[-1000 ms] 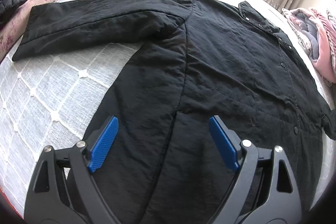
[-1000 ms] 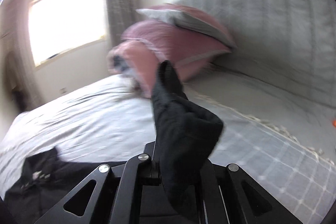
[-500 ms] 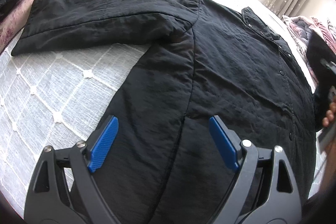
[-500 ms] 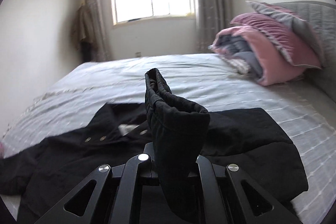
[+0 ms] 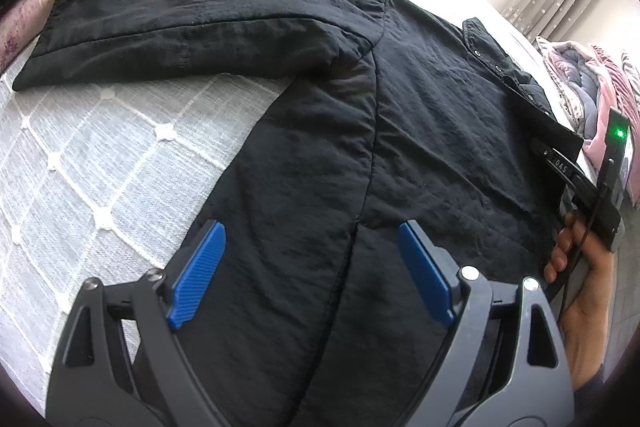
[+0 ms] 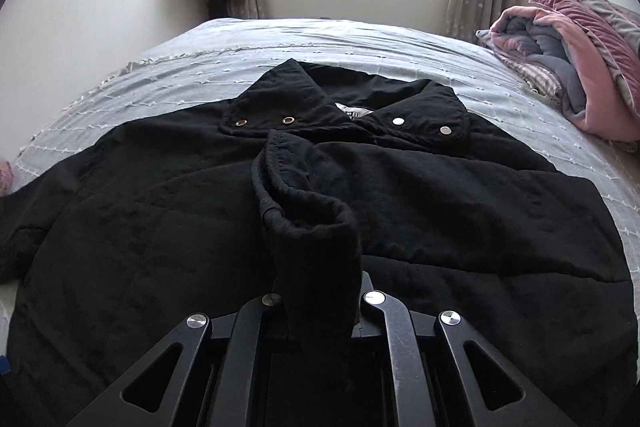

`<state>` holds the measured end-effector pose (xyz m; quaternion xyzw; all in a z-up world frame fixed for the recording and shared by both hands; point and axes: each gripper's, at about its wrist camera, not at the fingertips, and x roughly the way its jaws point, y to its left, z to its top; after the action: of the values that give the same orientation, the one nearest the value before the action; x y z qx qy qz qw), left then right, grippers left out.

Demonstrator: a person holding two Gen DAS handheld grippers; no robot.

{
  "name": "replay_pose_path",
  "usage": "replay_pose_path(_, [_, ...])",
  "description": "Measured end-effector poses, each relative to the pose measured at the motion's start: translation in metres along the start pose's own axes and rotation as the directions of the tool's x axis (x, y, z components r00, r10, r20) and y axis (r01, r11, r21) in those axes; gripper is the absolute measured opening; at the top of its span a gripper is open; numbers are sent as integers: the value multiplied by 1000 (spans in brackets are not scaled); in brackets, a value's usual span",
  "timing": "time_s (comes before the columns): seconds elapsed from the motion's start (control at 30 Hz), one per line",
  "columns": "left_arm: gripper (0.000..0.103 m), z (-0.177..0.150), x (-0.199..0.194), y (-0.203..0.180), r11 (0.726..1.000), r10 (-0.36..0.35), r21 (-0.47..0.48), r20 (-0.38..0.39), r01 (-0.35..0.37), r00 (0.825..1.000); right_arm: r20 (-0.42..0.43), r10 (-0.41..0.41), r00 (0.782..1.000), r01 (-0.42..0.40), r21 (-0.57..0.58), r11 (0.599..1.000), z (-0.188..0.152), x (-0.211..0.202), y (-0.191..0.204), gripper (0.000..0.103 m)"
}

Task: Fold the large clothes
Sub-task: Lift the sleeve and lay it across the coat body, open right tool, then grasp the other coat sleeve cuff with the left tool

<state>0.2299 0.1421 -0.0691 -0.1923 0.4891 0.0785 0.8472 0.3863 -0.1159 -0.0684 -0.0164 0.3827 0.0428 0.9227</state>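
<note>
Now your right gripper is easing its jaws apart around the cuff, laid across the black coat toward the collar. Your left gripper hovers wide open, empty; the other sleeve stretches far leftward across the bed.

Grey quilted bed, black coat spread flat, pink bedding heaped beside.

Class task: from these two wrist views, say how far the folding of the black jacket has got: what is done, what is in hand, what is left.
Done: the black jacket lies spread, front up, on the bed.
In hand: one sleeve cuff lies folded across the chest; the right gripper is opening around it.
Left: the other sleeve lies stretched out sideways, unfolded; the left gripper is open above the body, holding nothing.
</note>
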Motion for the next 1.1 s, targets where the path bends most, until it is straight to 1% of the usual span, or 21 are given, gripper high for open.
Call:
replay_pose_path(0.07, [88, 0, 1, 0, 1000, -2, -2, -3, 2, 1000, -35, 16, 999, -17, -9, 1000, 1, 0, -1, 20])
replay_pose_path(0.1, [88, 0, 1, 0, 1000, -2, -2, -4, 2, 1000, -54, 30, 998, -31, -23, 999, 2, 1, 4, 26])
replay_pose_path(0.17, [88, 0, 2, 0, 1000, -3, 0, -6, 3, 1000, -72, 32, 997, -36, -62, 997, 0, 0, 12, 39])
replay_pose_path(0.2, [88, 0, 2, -1, 1000, -5, 2, -8, 5, 1000, -79, 40, 996, -47, -89, 995, -3, -1, 18, 54])
replay_pose_path(0.23, [88, -1, 0, 0, 1000, -7, 2, -9, 7, 1000, -77, 44, 996, -52, -110, 993, -5, -3, 24, 62])
replay_pose_path(0.27, [88, 0, 0, 0, 1000, -11, 2, -9, 11, 1000, -72, 35, 997, -44, -135, 990, -7, -5, 30, 62])
replay_pose_path(0.37, [88, 0, 0, 1, 1000, -19, 0, -11, 19, 1000, -68, -31, 997, 15, -225, 974, -15, -6, 56, 62])
replay_pose_path(0.43, [88, 1, 1, 2, 1000, -22, -6, -13, 22, 1000, -69, -67, 995, 47, -254, 966, -18, -5, 63, 62])
replay_pose_path(0.5, [88, 3, 1, 5, 999, -30, -13, -15, 30, 999, -75, -82, 994, 60, -259, 964, -18, -5, 65, 62])
replay_pose_path(0.6, [88, 9, -1, 11, 999, -42, -22, -18, 41, 999, -75, -102, 992, 82, -233, 969, -13, -13, 65, 62])
replay_pose_path(0.63, [88, 13, -2, 17, 999, -36, -32, -14, 35, 999, -45, -93, 995, 81, -218, 973, -13, -25, 67, 62])
replay_pose_path(0.7, [88, 23, -4, 36, 997, 11, -79, 5, -11, 1000, 13, -70, 997, 71, -204, 976, -17, -52, 74, 62])
replay_pose_path(0.77, [88, 33, -5, 59, 990, 41, -134, 13, -39, 999, 39, -66, 997, 73, -205, 976, -24, -73, 81, 62])
replay_pose_path(0.8, [88, 37, -6, 72, 985, 51, -166, 17, -47, 999, 50, -67, 997, 76, -206, 976, -28, -84, 84, 64])
replay_pose_path(0.87, [88, 51, -10, 109, 966, 84, -247, 32, -73, 996, 62, -55, 997, 66, -199, 978, -39, -106, 87, 70])
replay_pose_path(0.9, [88, 56, -12, 125, 956, 105, -279, 37, -90, 994, 66, -40, 997, 52, -192, 980, -45, -118, 88, 76])
replay_pose_path(0.93, [88, 63, -16, 149, 937, 139, -329, 47, -116, 989, 71, -30, 997, 43, -180, 983, -52, -129, 87, 80])
replay_pose_path(1.0, [88, 69, -21, 185, 897, 198, -415, 61, -155, 978, 82, -24, 996, 36, -156, 987, -63, -145, 87, 84])
replay_pose_path(1.03, [88, 71, -21, 209, 864, 230, -471, 51, -180, 972, 75, -21, 997, 32, -151, 988, -68, -150, 88, 84])
replay_pose_path(1.07, [88, 73, -19, 220, 847, 239, -496, 35, -190, 970, 59, -14, 998, 22, -150, 988, -73, -156, 87, 84])
replay_pose_path(1.1, [88, 75, -12, 240, 827, 236, -527, 8, -197, 972, 48, -11, 999, 18, -149, 989, -77, -160, 86, 84])
